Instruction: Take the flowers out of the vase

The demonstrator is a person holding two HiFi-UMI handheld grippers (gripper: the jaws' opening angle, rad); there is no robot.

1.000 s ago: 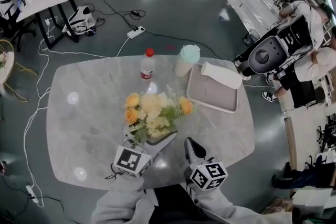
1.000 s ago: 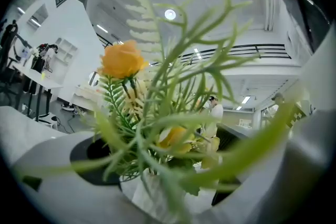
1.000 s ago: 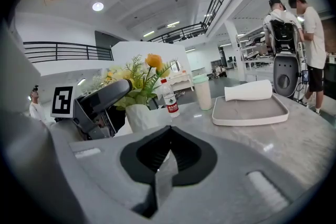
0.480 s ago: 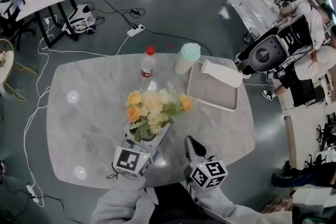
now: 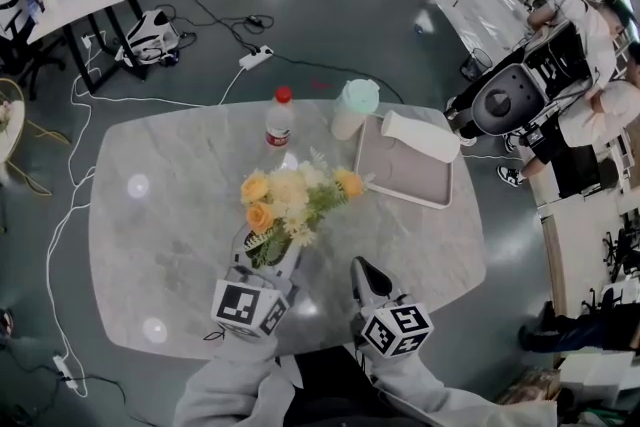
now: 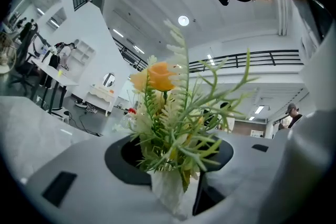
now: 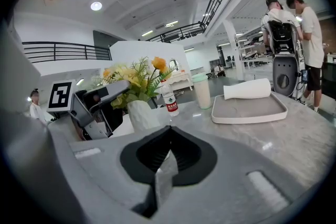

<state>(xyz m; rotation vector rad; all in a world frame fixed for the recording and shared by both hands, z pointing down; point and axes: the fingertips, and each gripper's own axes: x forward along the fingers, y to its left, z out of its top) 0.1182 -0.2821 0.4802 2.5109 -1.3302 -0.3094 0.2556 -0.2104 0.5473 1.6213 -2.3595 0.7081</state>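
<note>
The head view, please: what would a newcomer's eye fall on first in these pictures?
First the bouquet of yellow and orange flowers at the marble table's near middle, in a white vase on which the left gripper's jaws have just been closing. Next, the white vessel lying on the tray at the far right, beside a pale green cup and a red-capped bottle.

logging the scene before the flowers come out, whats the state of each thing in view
flowers: standing in the vase
vase: upright on the table, between the left gripper's jaws
left gripper: jaws have just been closing, pads seemingly on the vase
right gripper: shut, empty
water bottle: upright, capped
cup: upright, lid on
white bottle: on its side in the tray
</note>
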